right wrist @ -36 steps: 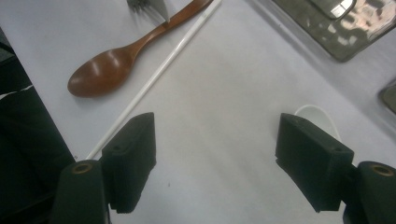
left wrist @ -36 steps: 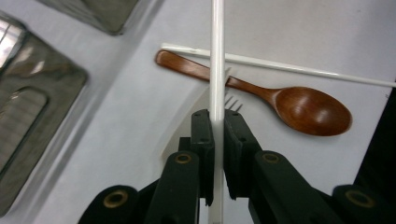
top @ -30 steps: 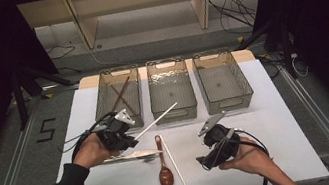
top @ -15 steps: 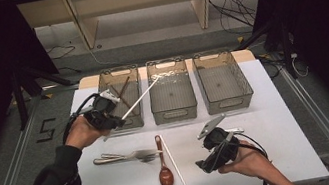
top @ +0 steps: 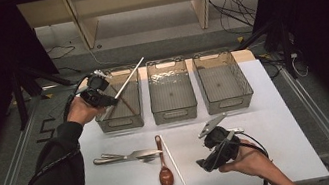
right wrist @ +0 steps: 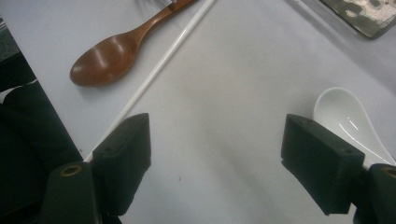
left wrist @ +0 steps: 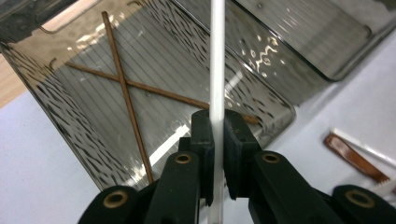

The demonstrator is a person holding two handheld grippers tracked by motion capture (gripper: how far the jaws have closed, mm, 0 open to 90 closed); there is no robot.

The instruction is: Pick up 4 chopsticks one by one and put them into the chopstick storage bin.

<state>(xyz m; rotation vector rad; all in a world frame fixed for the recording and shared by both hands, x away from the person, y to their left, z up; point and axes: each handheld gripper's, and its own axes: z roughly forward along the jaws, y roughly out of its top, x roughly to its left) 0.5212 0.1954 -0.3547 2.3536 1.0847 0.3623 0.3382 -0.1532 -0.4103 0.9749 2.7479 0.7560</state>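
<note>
The left tongs (top: 112, 100) were clamped tight on a white chopstick (top: 129, 78), pinched near its lower end, with the long free part slanting up and away over the leftmost bin (top: 123, 122). In the left gripper view the stick (left wrist: 217, 70) ran straight up out of the closed pads, its tip beyond the frame. Two brown chopsticks (left wrist: 123, 88) lay crossed on that bin's floor, below the held stick and apart from it.

Judged: the stick looked light, rigid, smooth and glossy, so likely slippery and prone to pivoting when held this far off centre. A grip nearer the middle would hold it steadier; a drop seemed unlikely to harm it.

On the table (top: 288, 117), a metal fork (top: 122, 157) lay left of a wooden spoon (top: 165, 171), and a second white chopstick (top: 178, 171) lay just beside the spoon.

The right tongs (top: 207, 162) hovered low over the table with their jaws wide apart and nothing between them. In the right gripper view that second stick (right wrist: 154, 74) passed close by one pad, untouched. A white ceramic spoon (right wrist: 348, 121) sat just beyond the other pad, looking heavier and breakable.
</note>
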